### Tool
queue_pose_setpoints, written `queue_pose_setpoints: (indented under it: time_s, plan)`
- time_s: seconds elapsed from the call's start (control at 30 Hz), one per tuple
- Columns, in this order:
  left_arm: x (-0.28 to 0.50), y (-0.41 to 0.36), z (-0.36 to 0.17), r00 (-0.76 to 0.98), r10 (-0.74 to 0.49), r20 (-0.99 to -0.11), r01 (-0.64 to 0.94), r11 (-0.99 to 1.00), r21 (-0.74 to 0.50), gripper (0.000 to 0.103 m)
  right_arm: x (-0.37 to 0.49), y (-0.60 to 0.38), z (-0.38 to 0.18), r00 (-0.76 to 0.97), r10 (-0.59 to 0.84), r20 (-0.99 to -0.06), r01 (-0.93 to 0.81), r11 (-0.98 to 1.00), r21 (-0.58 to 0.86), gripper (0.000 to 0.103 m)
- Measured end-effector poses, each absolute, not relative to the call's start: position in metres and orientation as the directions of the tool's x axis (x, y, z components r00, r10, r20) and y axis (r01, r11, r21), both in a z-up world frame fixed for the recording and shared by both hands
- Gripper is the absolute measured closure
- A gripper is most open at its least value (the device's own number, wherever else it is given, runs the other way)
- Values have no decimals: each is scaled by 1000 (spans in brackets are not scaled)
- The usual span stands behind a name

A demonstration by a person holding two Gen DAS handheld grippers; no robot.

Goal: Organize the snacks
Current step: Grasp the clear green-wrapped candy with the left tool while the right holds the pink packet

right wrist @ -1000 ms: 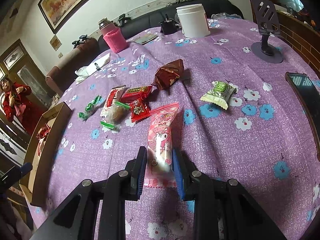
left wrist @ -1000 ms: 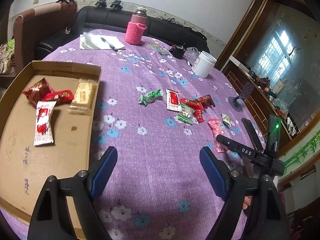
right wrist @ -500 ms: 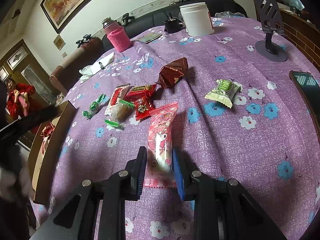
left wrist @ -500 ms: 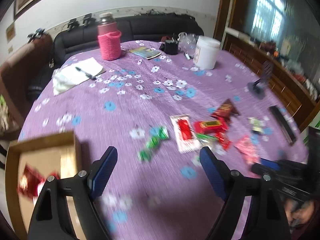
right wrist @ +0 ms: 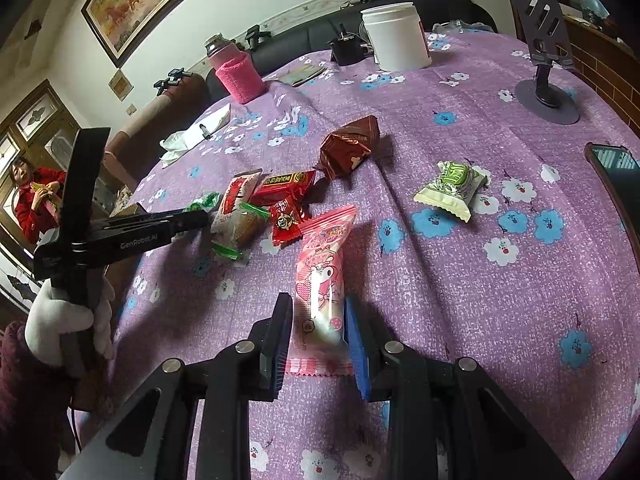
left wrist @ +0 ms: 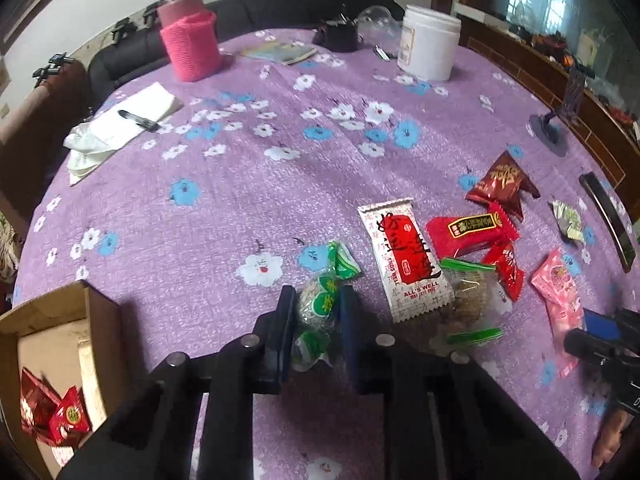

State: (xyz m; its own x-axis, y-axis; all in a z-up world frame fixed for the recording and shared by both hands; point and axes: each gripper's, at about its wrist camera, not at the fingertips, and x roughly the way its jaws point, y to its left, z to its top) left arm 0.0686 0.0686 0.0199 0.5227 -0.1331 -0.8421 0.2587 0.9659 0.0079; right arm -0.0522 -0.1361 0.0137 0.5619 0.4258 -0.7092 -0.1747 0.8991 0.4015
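Observation:
My left gripper (left wrist: 318, 320) is shut on a green wrapped candy (left wrist: 324, 300) lying on the purple flowered tablecloth. My right gripper (right wrist: 318, 332) is shut on a pink snack packet (right wrist: 322, 276), which also shows in the left wrist view (left wrist: 558, 292). Loose snacks lie between them: a white and red packet (left wrist: 404, 260), a red bar (left wrist: 468, 230), a dark red pouch (right wrist: 352, 146), a small red candy (right wrist: 286, 220) and a green and white sweet (right wrist: 450, 186). The cardboard tray (left wrist: 52, 352) at the lower left holds red snacks (left wrist: 48, 412).
A pink-sleeved flask (left wrist: 190, 32), a white jar (left wrist: 428, 46), paper with a pen (left wrist: 120, 124), a phone stand (right wrist: 546, 60) and a phone (right wrist: 618, 172) stand around the table. A black sofa lies behind. A person in red (right wrist: 30, 196) stands at the far left.
My left gripper has swung right from the tray to the snack pile, come down and shut on the green candy. My right gripper stays shut on the pink packet.

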Motion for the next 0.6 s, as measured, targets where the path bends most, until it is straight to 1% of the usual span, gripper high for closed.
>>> queue_pose_setpoints:
  time_s: [0.07,0.13,0.27,0.4,0.5,0.53,0.6]
  plan:
    - [62,73,25,531,-152,-833,249,968,-17,82,-52,-137,14,556,449,-699,-182,887,425,62]
    - [54,77,33,543,-169,-823,246,969,-37,82,-52,-135,14,558,450,-697,-189,887,421,59]
    - [29,84,51,567,-214,-795,242,966,-87,82,-52,-128,15,575,414,-706,-195,907,374,59]
    - [-9,93,73,605,-285,-743,237,956,-174,82,-51,-121,16,589,376,-715,-194,925,326,59]
    - [-37,100,85,634,-314,-707,229,949,-217,82,-51,-114,17,599,331,-730,-192,944,270,59]
    - [-47,104,88,645,-323,-693,224,946,-232,82,-51,-110,17,603,308,-736,-190,951,243,61]
    - [-64,113,93,667,-325,-670,204,945,-255,82,-51,-107,17,610,270,-745,-177,963,204,74]
